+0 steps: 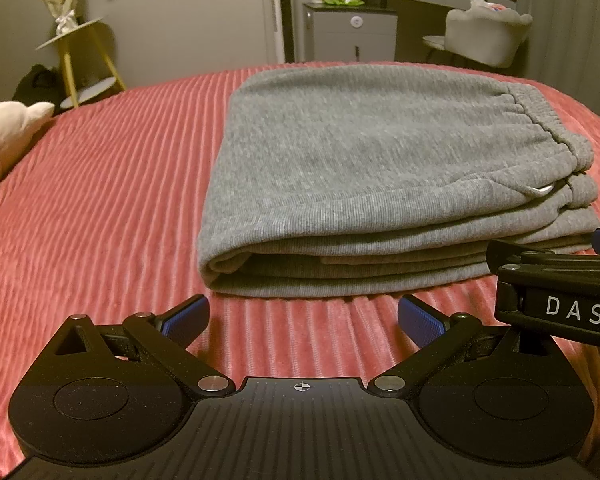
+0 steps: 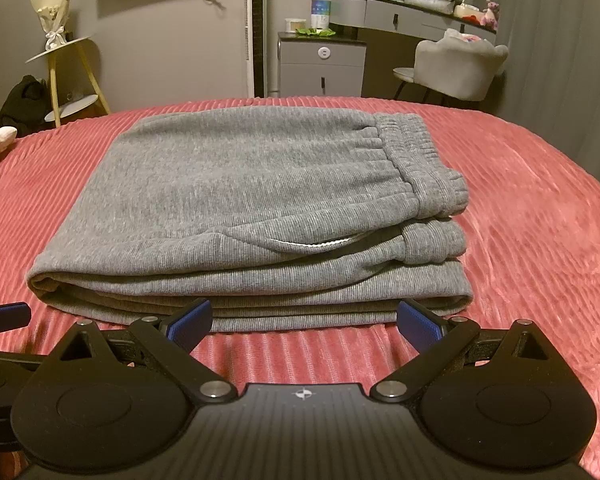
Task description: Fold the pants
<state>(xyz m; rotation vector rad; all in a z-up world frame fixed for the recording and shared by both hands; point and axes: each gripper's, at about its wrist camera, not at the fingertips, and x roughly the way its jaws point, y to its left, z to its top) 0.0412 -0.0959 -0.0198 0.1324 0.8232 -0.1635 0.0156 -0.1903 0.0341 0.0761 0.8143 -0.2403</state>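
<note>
Right wrist view: grey ribbed-knit sweatpants point(image 2: 244, 200) lie folded on the pink ribbed bedspread point(image 2: 520, 208).
Soft, thick, floppy cloth; grasp stacked near edges. Left gripper point(image 1: 303, 320) and right gripper point(image 2: 304, 322) gape, empty.

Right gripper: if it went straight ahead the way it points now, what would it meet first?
Most likely the folded grey pants: the open right gripper faces the stack's near edge, with only a strip of red bedspread between. How low the fingers ride is unclear.
</note>
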